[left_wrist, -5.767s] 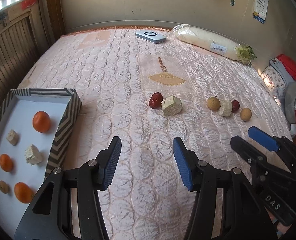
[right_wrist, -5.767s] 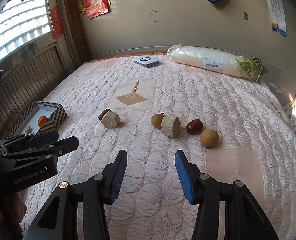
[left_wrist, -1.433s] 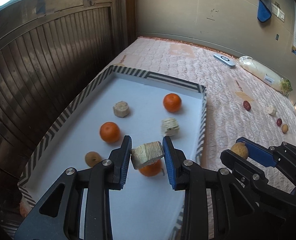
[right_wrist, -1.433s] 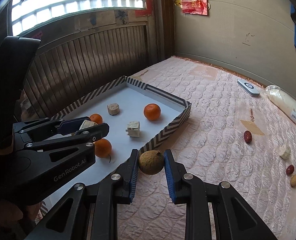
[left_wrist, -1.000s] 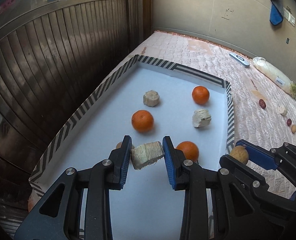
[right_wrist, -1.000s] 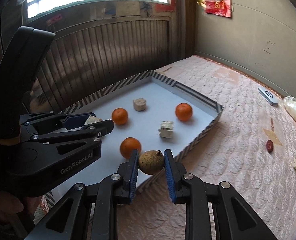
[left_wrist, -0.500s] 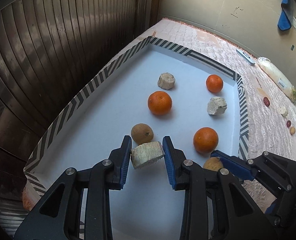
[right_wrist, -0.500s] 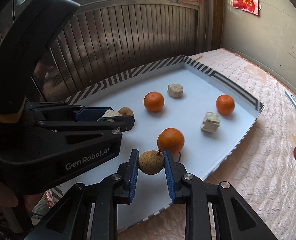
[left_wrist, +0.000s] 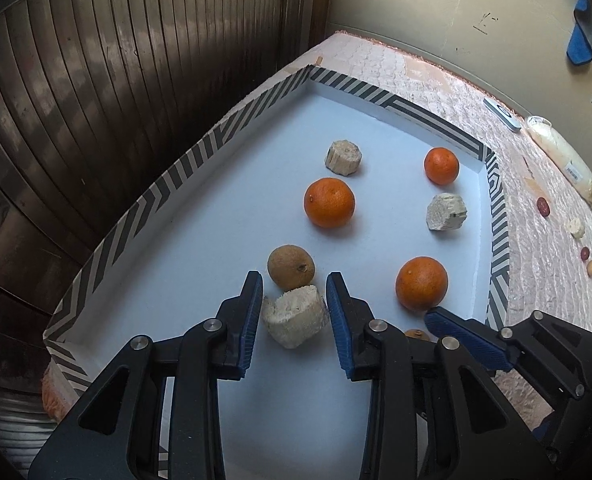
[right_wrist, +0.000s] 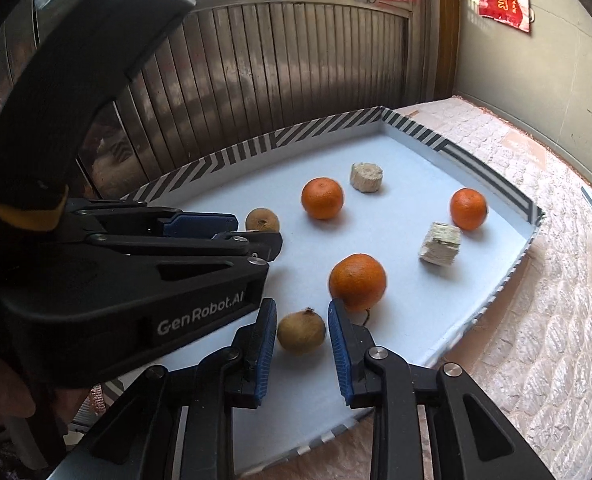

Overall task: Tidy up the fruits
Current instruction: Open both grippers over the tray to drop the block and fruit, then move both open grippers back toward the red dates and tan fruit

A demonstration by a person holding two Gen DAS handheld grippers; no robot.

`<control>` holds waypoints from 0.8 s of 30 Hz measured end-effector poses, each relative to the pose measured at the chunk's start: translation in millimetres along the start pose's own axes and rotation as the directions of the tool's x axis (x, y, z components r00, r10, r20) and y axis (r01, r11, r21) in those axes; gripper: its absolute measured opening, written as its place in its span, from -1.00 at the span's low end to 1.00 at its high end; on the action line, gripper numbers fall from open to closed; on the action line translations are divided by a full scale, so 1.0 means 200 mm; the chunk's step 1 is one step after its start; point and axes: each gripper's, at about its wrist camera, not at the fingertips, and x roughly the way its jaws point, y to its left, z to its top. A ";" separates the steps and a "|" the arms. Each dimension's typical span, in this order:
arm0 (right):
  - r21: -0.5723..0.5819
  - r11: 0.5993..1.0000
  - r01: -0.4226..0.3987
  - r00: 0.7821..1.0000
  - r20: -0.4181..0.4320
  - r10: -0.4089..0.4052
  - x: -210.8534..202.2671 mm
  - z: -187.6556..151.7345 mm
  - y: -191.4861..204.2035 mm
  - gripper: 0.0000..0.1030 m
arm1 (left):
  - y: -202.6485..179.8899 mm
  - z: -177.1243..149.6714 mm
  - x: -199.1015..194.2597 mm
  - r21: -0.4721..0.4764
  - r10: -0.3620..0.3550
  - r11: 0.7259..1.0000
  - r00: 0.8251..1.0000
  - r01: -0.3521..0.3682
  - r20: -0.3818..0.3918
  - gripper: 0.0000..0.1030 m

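Pale fibrous chunk (left_wrist: 294,315) and brown round fruit (right_wrist: 301,330) sit in the striped-rimmed white tray (left_wrist: 392,106); our left gripper (left_wrist: 294,316) and right gripper (right_wrist: 301,334), jaws just loosened, should widen fully, then lift straight up.

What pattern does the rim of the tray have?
The tray rim has black and white diagonal stripes, clearest in the left wrist view.

My left gripper (left_wrist: 294,312) has bare tray (left_wrist: 184,264) floor at ten o'clock; a brown fruit (left_wrist: 291,266) blocks twelve. At two an orange (left_wrist: 421,283) crowds, and my right gripper (left_wrist: 466,338) bars three.
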 end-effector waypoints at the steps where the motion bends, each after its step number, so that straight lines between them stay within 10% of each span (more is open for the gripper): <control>1: 0.003 1.000 0.002 1.000 0.007 -0.002 -0.01 0.00 -0.01 -0.46 | -0.01 0.00 0.00 0.004 0.005 1.000 1.000 -0.005 0.003 -0.25; 4: 0.016 1.000 0.009 1.000 0.021 -0.010 -0.05 0.00 -0.03 -0.45 | -0.03 0.01 -0.03 0.006 0.001 1.000 1.000 -0.001 0.026 0.22; 24: 0.170 0.956 0.238 0.965 0.068 -0.253 -0.48 -0.21 -0.48 -0.10 | -0.64 0.07 -0.13 0.196 -0.105 0.977 0.990 0.084 0.097 0.22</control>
